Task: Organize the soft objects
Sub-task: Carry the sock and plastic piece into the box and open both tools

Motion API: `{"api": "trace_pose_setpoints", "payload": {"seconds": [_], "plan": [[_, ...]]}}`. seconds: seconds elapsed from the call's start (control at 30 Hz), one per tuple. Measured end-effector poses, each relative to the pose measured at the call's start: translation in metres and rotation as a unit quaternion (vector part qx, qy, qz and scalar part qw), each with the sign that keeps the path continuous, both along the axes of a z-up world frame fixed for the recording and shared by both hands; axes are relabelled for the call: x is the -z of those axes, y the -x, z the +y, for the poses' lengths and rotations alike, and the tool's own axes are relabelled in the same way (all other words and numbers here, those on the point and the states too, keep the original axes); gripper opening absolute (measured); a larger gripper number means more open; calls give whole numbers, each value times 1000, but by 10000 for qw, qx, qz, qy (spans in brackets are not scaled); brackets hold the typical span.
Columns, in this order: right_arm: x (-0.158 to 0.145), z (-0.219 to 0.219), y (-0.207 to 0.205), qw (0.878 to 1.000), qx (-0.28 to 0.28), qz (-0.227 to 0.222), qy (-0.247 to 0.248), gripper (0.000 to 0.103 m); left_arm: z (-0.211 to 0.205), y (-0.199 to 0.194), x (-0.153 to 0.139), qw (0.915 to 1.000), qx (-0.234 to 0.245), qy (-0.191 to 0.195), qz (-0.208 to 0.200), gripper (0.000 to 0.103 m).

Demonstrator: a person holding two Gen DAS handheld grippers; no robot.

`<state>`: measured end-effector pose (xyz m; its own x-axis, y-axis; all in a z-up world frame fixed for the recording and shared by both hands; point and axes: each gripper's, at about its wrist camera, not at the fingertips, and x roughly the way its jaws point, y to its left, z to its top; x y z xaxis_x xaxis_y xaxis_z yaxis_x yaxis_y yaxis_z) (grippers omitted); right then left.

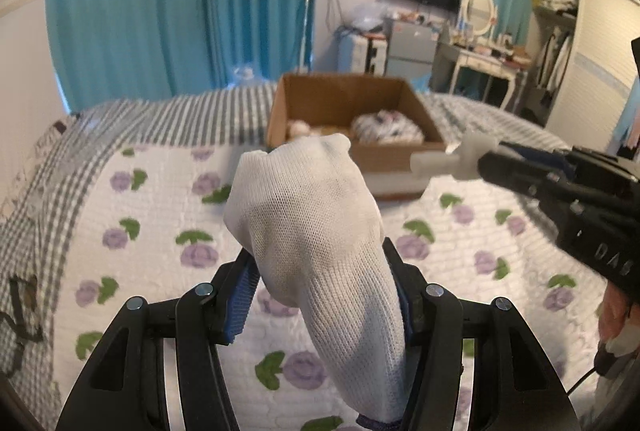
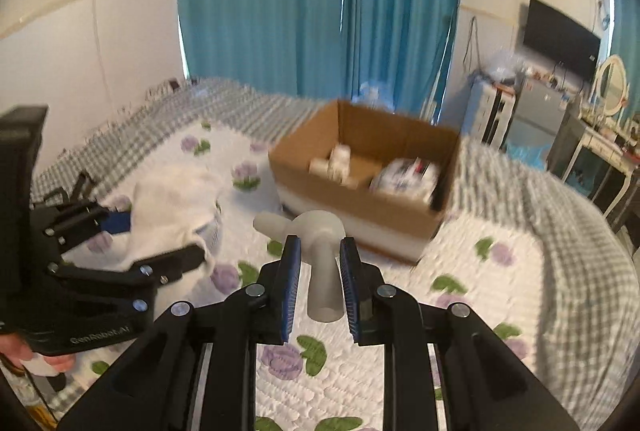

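Observation:
My left gripper (image 1: 320,263) is shut on a white knitted glove (image 1: 316,227) and holds it above the flowered bedspread; the glove also shows bunched at the left in the right wrist view (image 2: 176,203). My right gripper (image 2: 320,251) is shut on a white plastic T-shaped pipe fitting (image 2: 320,243), which also shows in the left wrist view (image 1: 452,159). An open cardboard box (image 1: 352,103) stands on the bed ahead and holds white rolled items and a patterned fabric bundle (image 1: 388,127). The box also shows in the right wrist view (image 2: 372,183).
The bed has a white quilt with purple flowers (image 1: 160,231) over a grey checked sheet (image 1: 180,119). Teal curtains (image 1: 180,3) hang behind. A dressing table with a mirror (image 1: 480,43), a small fridge and a wardrobe stand at the far right.

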<state>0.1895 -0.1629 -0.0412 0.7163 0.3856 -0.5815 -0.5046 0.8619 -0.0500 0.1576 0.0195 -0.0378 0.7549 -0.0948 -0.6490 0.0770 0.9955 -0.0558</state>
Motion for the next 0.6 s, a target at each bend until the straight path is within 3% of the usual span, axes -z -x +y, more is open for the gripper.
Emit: {"api": "trace_pose_setpoints", "payload": {"seconds": [0.2, 0.33, 0.47, 0.6], "plan": [[-55, -6, -1, 9989, 23, -462, -42, 20, -7, -14, -50, 9986, 200, -76, -477, 56], [-75, -12, -23, 9983, 73, -527, -250, 20, -11, -35, -71, 9963, 274, -279, -770, 56], [-85, -14, -59, 9978, 175, -553, -335, 20, -11, -74, -77, 9949, 304, -358, -893, 56], [-80, -12, -103, 9977, 249, -511, -379, 20, -10, -130, -66, 9963, 346, -292, -731, 56]]}}
